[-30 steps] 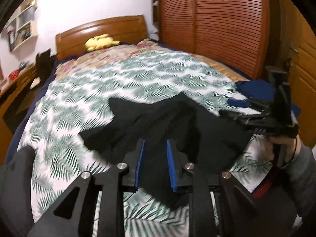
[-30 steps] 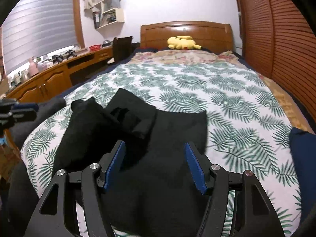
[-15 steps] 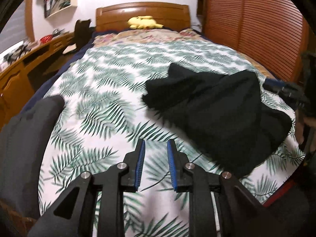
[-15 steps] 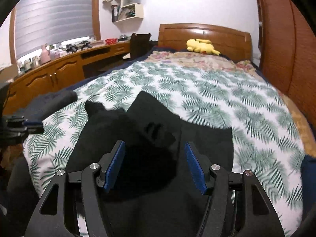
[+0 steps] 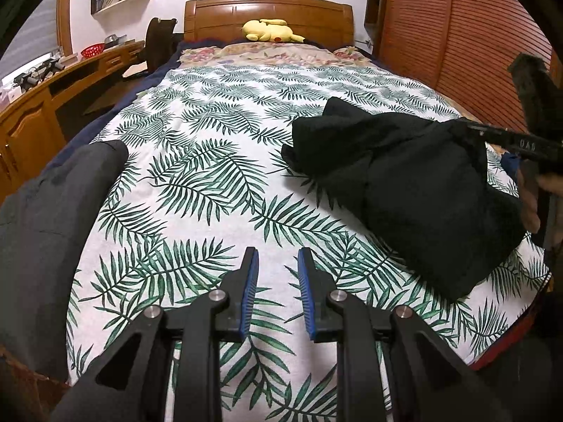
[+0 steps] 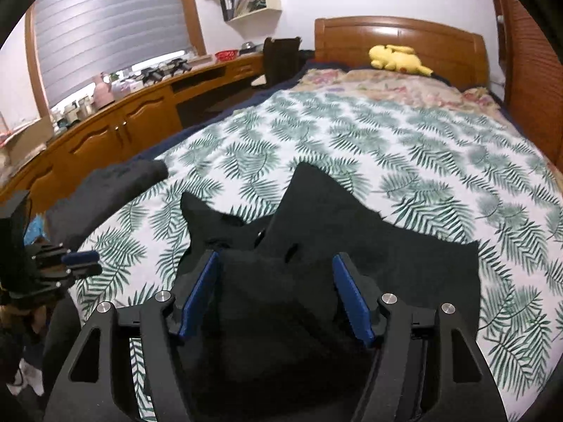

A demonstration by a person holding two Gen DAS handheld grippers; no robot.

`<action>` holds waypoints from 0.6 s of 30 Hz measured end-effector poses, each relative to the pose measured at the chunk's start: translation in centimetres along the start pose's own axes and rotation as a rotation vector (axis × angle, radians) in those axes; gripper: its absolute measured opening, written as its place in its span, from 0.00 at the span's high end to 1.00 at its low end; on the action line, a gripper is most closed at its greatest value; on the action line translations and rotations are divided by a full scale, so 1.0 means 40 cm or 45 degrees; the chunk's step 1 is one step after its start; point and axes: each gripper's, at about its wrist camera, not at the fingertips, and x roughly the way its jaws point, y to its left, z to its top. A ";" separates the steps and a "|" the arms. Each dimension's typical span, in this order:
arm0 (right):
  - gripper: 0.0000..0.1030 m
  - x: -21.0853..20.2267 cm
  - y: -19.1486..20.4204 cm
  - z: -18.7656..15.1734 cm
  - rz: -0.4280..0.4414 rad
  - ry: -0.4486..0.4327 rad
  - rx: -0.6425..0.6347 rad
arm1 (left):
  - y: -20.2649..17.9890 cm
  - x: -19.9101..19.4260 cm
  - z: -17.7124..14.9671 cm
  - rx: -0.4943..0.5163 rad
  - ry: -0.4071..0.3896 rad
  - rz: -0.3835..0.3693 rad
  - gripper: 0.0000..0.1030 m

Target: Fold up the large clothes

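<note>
A black garment (image 5: 404, 183) lies crumpled on the right side of the leaf-print bedspread (image 5: 211, 183). My left gripper (image 5: 278, 256) hovers over bare bedspread to the garment's left, its blue pads a narrow gap apart with nothing between them. In the right wrist view the black garment (image 6: 352, 246) spreads under my right gripper (image 6: 276, 260). Its jaws are opening wide; a bunched fold lies between the pads, which do not press on it. The right gripper's fingers (image 5: 520, 144) also show at the left view's right edge, and the left gripper (image 6: 81, 263) at the right view's left edge.
A dark grey garment (image 5: 52, 211) lies on the bed's near left corner. A yellow plush toy (image 5: 271, 31) rests by the wooden headboard (image 5: 267, 10). A wooden desk (image 6: 116, 130) runs along the left side and slatted wardrobe doors (image 5: 457, 35) along the right.
My left gripper swung off the black garment and down over the bare bedspread, so the garment now sits to its right. The right gripper shifted across the garment and its jaws widened slightly.
</note>
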 end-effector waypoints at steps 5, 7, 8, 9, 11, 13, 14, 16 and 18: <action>0.34 0.012 0.012 -0.018 0.018 0.026 -0.022 | -0.003 -0.003 0.003 0.002 -0.005 -0.007 0.80; 0.34 0.013 0.015 -0.028 0.015 0.036 -0.034 | -0.005 -0.005 0.004 0.003 -0.006 -0.008 0.80; 0.34 0.014 0.017 -0.032 0.014 0.039 -0.039 | -0.006 -0.005 0.004 0.004 -0.006 -0.009 0.80; 0.34 0.014 0.016 -0.035 0.014 0.040 -0.040 | -0.010 -0.007 0.004 0.007 -0.006 -0.009 0.80; 0.36 0.011 0.016 -0.041 0.019 0.041 -0.038 | -0.017 -0.009 0.006 0.014 -0.007 -0.007 0.80; 0.38 0.011 0.014 -0.047 0.020 0.043 -0.035 | -0.021 -0.009 0.008 0.021 -0.007 -0.004 0.80; 0.39 0.009 0.013 -0.050 0.020 0.044 -0.036 | -0.023 -0.010 0.009 0.022 -0.007 -0.005 0.80; 0.43 0.008 0.013 -0.053 0.022 0.045 -0.040 | -0.024 -0.010 0.009 0.022 -0.008 -0.007 0.80; 0.54 0.002 0.015 -0.057 0.026 0.040 -0.048 | -0.026 -0.008 0.010 0.023 -0.008 -0.009 0.80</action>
